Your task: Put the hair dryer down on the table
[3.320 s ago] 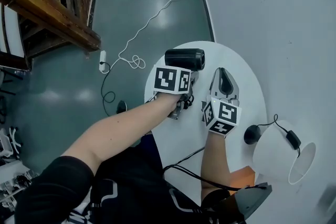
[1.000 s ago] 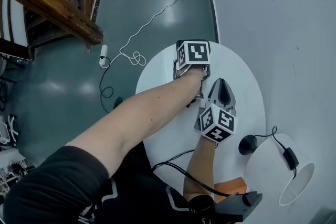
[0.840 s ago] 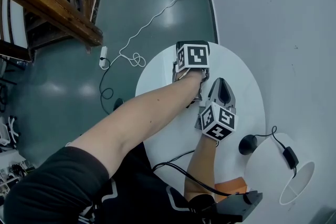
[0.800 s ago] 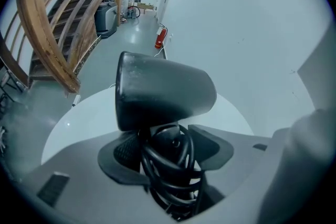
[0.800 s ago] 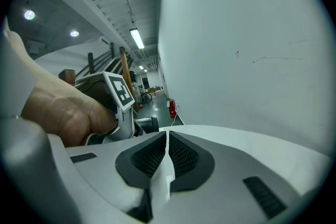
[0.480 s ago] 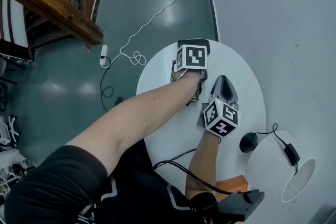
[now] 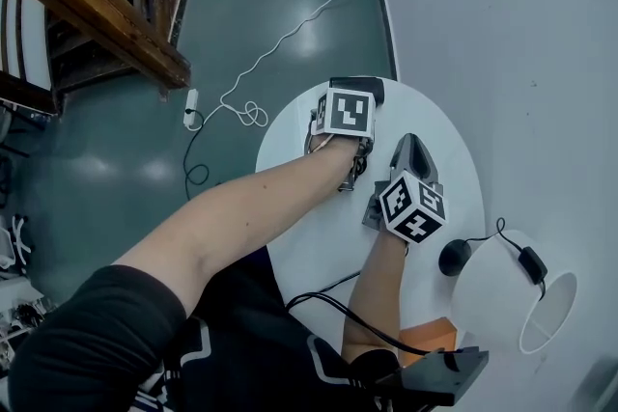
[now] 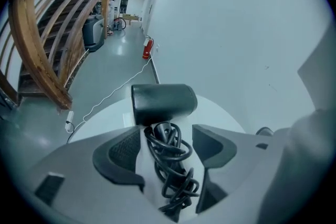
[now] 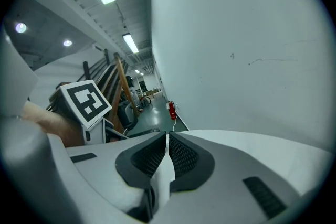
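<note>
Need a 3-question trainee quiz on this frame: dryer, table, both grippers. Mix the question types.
1. True or false: the hair dryer hangs in the air, clear of the table.
2. Pick one. The right gripper is: A) shut on a cable, B) shut with nothing in it, C) wide open.
3. In a few words: what sits between the jaws of the left gripper?

Key
1. False: it lies on the table.
2. B.
3. The dryer's coiled black cord, wound at its handle. The jaws are opening and the pads are off it.
</note>
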The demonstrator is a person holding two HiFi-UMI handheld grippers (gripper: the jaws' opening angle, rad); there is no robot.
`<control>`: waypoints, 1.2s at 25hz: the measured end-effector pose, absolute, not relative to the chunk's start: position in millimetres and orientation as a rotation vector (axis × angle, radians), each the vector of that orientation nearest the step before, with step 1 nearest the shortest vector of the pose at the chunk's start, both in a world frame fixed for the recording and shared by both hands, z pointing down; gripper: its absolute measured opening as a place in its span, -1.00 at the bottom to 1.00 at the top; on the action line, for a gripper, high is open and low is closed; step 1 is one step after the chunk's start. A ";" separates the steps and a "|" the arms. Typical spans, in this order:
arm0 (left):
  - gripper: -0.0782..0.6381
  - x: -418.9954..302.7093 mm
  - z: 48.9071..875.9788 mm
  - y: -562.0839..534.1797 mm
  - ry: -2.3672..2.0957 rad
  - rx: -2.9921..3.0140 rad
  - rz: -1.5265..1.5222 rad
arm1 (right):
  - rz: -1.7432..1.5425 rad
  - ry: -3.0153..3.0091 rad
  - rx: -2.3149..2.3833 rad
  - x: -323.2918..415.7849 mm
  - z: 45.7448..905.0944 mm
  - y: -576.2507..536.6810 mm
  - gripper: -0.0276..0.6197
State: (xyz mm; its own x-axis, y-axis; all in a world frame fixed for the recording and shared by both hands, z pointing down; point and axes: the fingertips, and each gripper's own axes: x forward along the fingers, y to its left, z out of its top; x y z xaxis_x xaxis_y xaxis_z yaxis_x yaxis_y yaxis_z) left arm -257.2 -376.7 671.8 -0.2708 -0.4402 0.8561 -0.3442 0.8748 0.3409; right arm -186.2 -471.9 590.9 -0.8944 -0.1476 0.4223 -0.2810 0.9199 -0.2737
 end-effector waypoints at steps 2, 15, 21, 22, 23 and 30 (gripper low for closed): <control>0.07 -266.0 652.0 -375.8 -1.956 0.610 -0.113 | 0.452 -2.695 0.304 -188.7 580.9 -469.9 -0.83; -0.24 -243.3 572.4 -370.4 -2.097 1.041 -0.111 | 0.354 -2.769 0.348 -162.0 531.6 -464.4 -0.83; -0.56 -223.5 532.3 -361.4 -2.154 1.286 -0.072 | 0.295 -2.800 0.392 -129.6 501.4 -450.0 -0.83; -0.60 -219.3 522.0 -361.4 -2.164 1.343 -0.056 | 0.287 -2.804 0.410 -124.0 495.6 -448.5 -0.82; -0.66 -214.1 512.4 -362.3 -2.167 1.408 -0.038 | 0.281 -2.807 0.432 -118.4 490.1 -447.6 -0.82; -0.76 -163.1 449.4 -371.9 -2.093 1.864 0.059 | 0.263 -2.802 0.640 -77.7 454.6 -440.5 -0.82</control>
